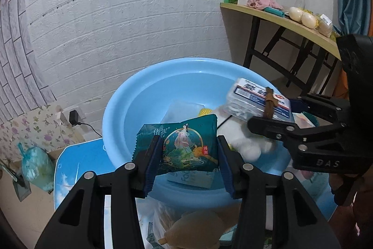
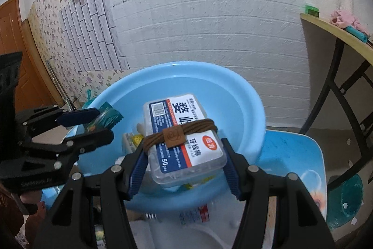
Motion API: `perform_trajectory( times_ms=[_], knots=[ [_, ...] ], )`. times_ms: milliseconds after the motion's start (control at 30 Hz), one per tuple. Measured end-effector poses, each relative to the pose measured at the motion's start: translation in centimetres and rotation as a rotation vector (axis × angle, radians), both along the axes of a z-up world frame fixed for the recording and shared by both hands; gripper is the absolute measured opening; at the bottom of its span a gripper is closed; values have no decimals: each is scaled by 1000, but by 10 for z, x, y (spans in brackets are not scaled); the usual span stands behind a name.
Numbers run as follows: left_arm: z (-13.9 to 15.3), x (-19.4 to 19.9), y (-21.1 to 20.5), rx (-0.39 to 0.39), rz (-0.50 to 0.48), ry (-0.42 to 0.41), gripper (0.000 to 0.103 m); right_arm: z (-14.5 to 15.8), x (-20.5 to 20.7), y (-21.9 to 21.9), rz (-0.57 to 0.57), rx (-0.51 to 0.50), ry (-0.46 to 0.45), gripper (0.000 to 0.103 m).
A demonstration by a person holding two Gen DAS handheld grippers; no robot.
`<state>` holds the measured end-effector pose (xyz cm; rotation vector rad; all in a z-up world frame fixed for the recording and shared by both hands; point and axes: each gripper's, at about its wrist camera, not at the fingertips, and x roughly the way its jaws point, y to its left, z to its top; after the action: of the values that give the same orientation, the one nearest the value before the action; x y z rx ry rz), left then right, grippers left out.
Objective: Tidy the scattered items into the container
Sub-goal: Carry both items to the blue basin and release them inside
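Note:
A light blue basin (image 1: 130,95) (image 2: 233,90) stands on a blue table. My left gripper (image 1: 190,155) is shut on a dark green snack packet (image 1: 184,144), held over the basin's near rim; the packet also shows in the right wrist view (image 2: 107,117). My right gripper (image 2: 184,167) is shut on a clear floss-pick box (image 2: 184,139) with a brown hair tie (image 2: 177,134) around it, above the basin. In the left wrist view the box (image 1: 256,97) and the right gripper (image 1: 275,113) are at the right. White soft items (image 1: 247,144) lie in the basin.
The blue table (image 2: 293,155) (image 1: 70,169) carries the basin. A bag with tan contents (image 1: 193,225) lies just below the left gripper. A wooden side table (image 1: 279,18) with clutter stands at the right. A green bag (image 1: 37,165) sits on the floor at the left.

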<state>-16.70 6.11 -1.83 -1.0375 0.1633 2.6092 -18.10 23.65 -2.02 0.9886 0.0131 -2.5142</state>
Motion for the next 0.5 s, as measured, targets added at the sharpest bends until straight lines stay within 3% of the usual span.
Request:
perform_trajectory(
  times_ms=[333,500],
  knots=[
    [4,7,-3,0,8,1,63,2,6,0,16,-19,-11,63],
    [11,19,-9,-4,18,18,65,10,18,5,3,-10,10,66]
  ],
)
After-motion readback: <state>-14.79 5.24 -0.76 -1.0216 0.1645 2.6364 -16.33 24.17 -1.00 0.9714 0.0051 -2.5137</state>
